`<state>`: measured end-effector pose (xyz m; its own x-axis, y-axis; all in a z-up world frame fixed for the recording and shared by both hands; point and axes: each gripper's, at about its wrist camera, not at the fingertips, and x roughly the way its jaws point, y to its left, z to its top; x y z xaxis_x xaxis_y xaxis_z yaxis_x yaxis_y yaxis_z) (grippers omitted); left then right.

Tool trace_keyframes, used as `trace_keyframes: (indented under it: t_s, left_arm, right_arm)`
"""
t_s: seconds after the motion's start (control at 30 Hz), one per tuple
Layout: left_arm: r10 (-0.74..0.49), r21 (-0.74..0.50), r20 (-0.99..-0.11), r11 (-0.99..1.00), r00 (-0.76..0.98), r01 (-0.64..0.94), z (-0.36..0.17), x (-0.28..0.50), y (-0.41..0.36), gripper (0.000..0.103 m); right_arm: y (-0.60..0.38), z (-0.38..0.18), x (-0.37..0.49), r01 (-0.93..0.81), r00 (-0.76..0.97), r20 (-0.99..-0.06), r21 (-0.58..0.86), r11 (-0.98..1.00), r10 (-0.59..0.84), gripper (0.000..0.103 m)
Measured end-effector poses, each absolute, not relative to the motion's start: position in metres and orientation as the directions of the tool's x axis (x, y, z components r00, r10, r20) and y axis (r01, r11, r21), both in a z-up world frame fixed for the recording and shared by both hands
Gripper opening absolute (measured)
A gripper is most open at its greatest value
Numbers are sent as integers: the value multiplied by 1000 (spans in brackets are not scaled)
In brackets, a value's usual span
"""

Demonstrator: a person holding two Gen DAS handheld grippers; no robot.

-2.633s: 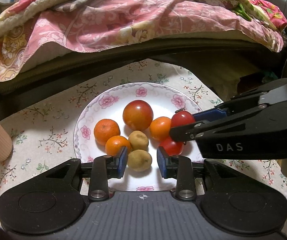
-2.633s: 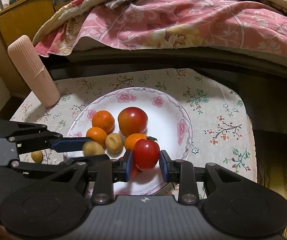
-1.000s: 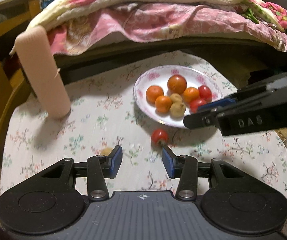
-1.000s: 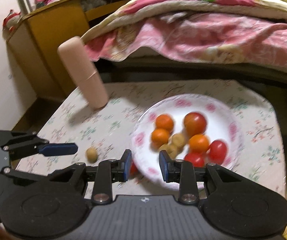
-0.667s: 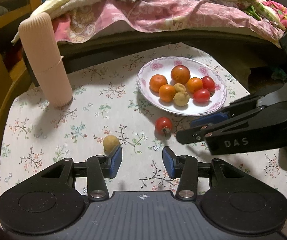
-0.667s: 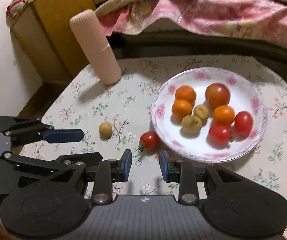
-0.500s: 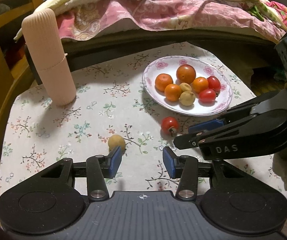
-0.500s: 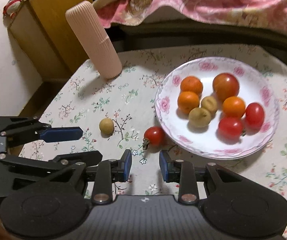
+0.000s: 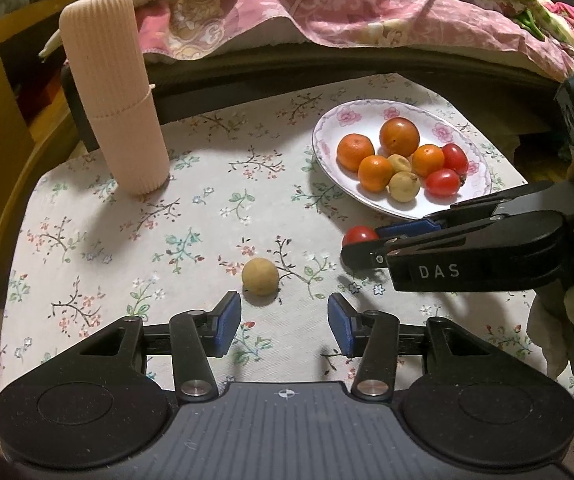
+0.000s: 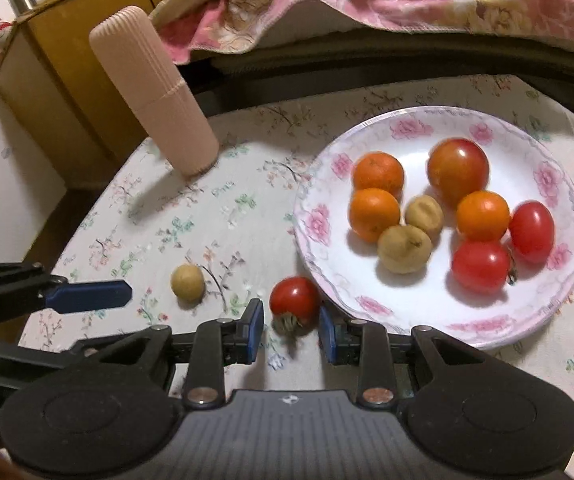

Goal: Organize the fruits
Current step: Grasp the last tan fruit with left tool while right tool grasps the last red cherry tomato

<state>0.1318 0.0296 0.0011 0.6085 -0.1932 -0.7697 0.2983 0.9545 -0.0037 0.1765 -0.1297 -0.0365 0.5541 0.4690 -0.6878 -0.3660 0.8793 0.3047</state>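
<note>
Careful: I'm bracketing the loose cherry tomato (image 10: pixel 294 300) with the right gripper (image 10: pixel 291 330), pads not touching; left gripper (image 9: pixel 284 322) gaping, empty. Nudging it risks rolling.

A loose tomato (image 10: pixel 294 301) is seen on the floral cloth (image 10: pixel 215 216) just beside the plate (image 10: pixel 559 280), between the right gripper's (image 10: pixel 290 330) blue pads, which do not press it. A small tan fruit (image 10: pixel 187 282) lies left of it, near the left gripper's finger (image 10: pixel 87 295). A ribbed pink cylinder (image 10: pixel 155 96) stands behind.
</note>
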Motion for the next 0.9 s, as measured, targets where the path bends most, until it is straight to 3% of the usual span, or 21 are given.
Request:
trace_keyframes:
  t_s: [0.23, 0.9]
  left_arm:
    - [-184, 10, -775, 953, 604, 304, -4, 136, 27, 57]
    - [-161, -7, -757, 971, 633, 238, -35, 166, 26, 53]
  right_arm:
    - [-115, -38, 169, -427, 573, -703, 183, 886, 421, 32]
    - [-139, -36, 163, -426, 492, -732, 270, 863, 472, 30]
